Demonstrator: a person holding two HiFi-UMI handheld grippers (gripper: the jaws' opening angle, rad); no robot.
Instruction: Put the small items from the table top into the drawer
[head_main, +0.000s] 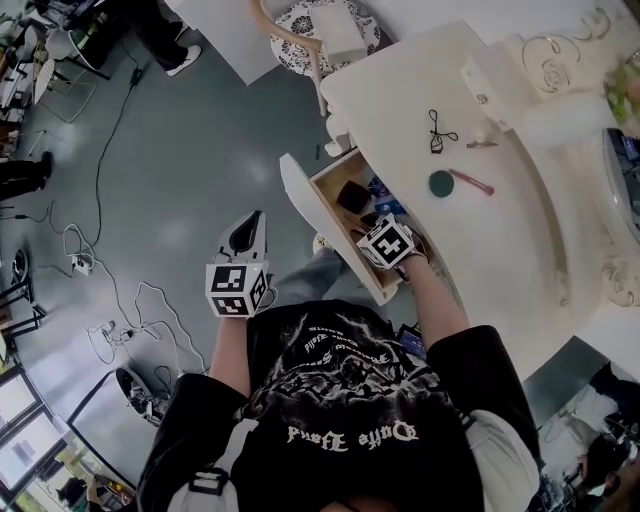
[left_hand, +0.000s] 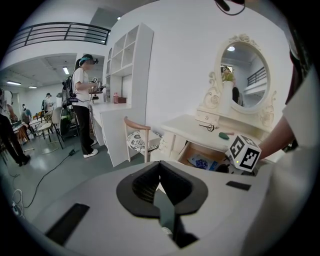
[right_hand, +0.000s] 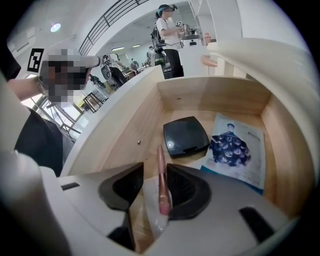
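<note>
My right gripper (right_hand: 154, 174) is down inside the open wooden drawer (right_hand: 210, 95), and its jaws stand open. A thin pink stick (right_hand: 161, 175) lies between them, leaning on the right pad only. Deeper in the drawer lie a black compact (right_hand: 186, 136) and a blue printed card (right_hand: 236, 150). In the head view the right gripper (head_main: 378, 226) is over the drawer (head_main: 328, 186). On the cream table top (head_main: 500, 240) lie a black looped tool (head_main: 438, 132), a green round thing (head_main: 441, 183) and a pink stick (head_main: 472, 181). My left gripper (head_main: 245, 232) hangs over the floor, shut and empty.
A chair (head_main: 310, 30) with a patterned seat stands beyond the table. Cables (head_main: 100, 290) trail over the grey floor at the left. An oval mirror (left_hand: 245, 75) rises at the table's back. A person (left_hand: 82, 105) stands by a white shelf unit (left_hand: 125, 90) farther off.
</note>
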